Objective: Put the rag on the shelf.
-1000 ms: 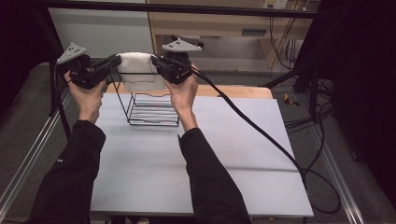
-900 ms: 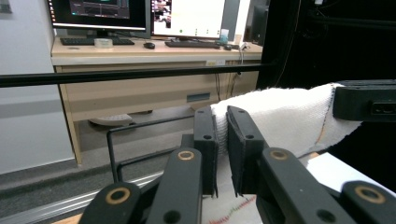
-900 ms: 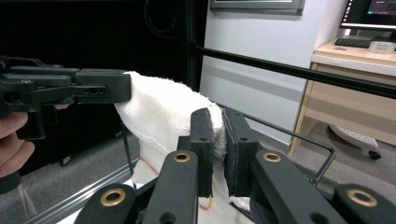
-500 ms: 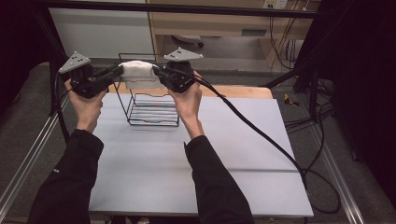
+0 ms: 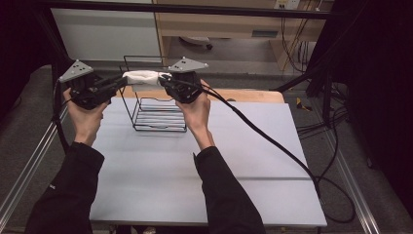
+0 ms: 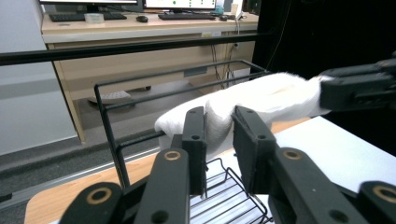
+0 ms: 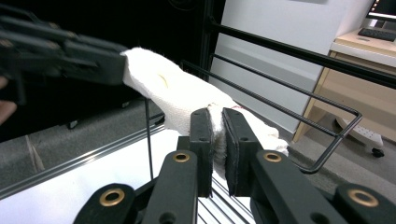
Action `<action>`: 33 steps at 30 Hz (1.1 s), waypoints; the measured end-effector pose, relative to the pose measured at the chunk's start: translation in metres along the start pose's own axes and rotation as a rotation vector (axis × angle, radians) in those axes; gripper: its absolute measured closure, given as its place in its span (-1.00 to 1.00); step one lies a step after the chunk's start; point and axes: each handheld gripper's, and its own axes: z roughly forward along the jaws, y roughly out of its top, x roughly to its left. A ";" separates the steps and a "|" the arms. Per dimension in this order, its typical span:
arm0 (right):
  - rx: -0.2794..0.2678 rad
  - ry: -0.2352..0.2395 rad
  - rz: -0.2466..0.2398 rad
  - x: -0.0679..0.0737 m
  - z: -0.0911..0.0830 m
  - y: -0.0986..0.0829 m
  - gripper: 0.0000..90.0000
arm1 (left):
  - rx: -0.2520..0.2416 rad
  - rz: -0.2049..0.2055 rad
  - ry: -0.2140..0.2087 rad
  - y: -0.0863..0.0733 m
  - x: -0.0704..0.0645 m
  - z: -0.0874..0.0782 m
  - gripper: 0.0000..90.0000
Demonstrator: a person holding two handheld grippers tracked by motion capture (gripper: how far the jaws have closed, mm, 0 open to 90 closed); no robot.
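- White rolled towel [image 5: 142,77] is held in the air between my two grippers, over the top rim of the black wire basket [image 5: 158,109], which stands on the white table [image 5: 204,170]
- Left gripper [image 5: 117,85] is clamped on the towel's 9 o'clock end; in the left gripper view the cloth [image 6: 243,105] is pinched between the jaws
- Right gripper [image 5: 163,82] is clamped on the 3 o'clock end; in the right gripper view the jaws are nearly together with cloth [image 7: 187,100] squeezed between
- Long axis of the towel runs 9 to 3 o'clock, roughly level, along the basket's near top edge; both grippers equally near, one per end
- Basket opening lies below and toward 12 o'clock of the towel; I judge the next move is a drop into it
- Versus one second ago: the towel is stretched narrower, both hands have shifted a little toward 6 o'clock and lower
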 end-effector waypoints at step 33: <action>0.005 0.055 -0.015 0.006 -0.006 -0.008 0.51 | 0.165 -0.021 -0.026 -0.011 -0.001 0.027 0.99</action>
